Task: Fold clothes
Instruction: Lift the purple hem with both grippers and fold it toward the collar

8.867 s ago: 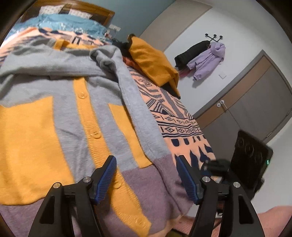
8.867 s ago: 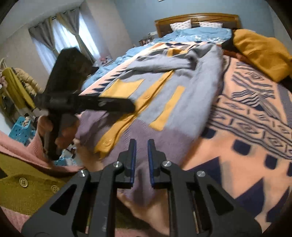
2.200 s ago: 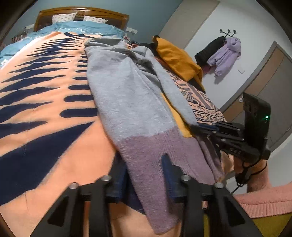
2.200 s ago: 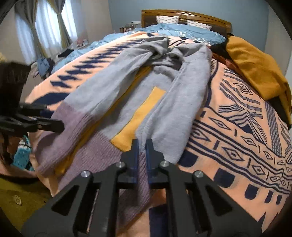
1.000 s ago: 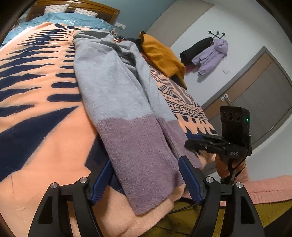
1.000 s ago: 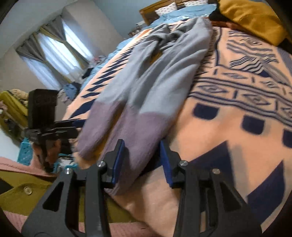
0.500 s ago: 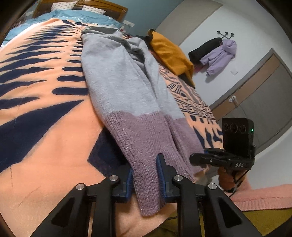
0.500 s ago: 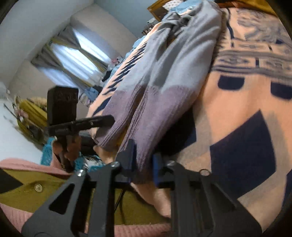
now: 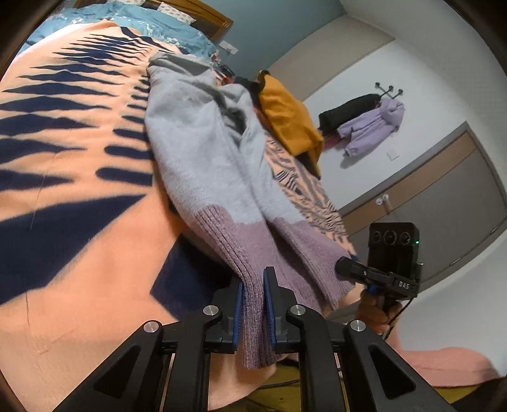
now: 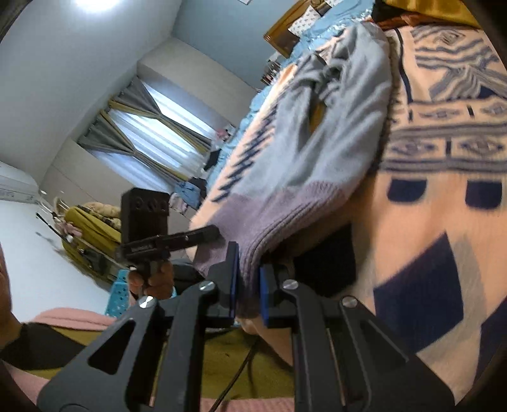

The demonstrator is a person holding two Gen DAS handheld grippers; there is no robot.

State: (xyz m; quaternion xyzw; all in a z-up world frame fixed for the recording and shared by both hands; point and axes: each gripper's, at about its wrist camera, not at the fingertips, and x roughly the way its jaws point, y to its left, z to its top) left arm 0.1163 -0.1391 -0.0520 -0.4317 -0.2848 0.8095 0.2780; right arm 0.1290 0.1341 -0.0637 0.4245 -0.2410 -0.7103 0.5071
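A grey cardigan (image 9: 202,158) with a mauve ribbed hem lies lengthwise on the orange patterned bedspread (image 9: 79,222), both sides folded in to the middle. My left gripper (image 9: 253,304) is shut on the hem's left corner and lifts it. My right gripper (image 10: 246,285) is shut on the hem's right corner (image 10: 253,253) and lifts it off the bed's foot edge. The cardigan also shows in the right wrist view (image 10: 332,133). The right gripper also shows in the left wrist view (image 9: 358,269), and the left gripper in the right wrist view (image 10: 202,236).
A mustard garment (image 9: 285,120) lies on the bed's right side. Blue bedding and a wooden headboard (image 9: 190,16) are at the far end. Coats hang on wall hooks (image 9: 367,120). A window with curtains (image 10: 149,133) and a blue crate (image 10: 118,298) are to the left.
Both grippers have closed on the mauve hem corners and raised them off the bedspread. Earlier the cardigan's open front was folded inward from both sides.
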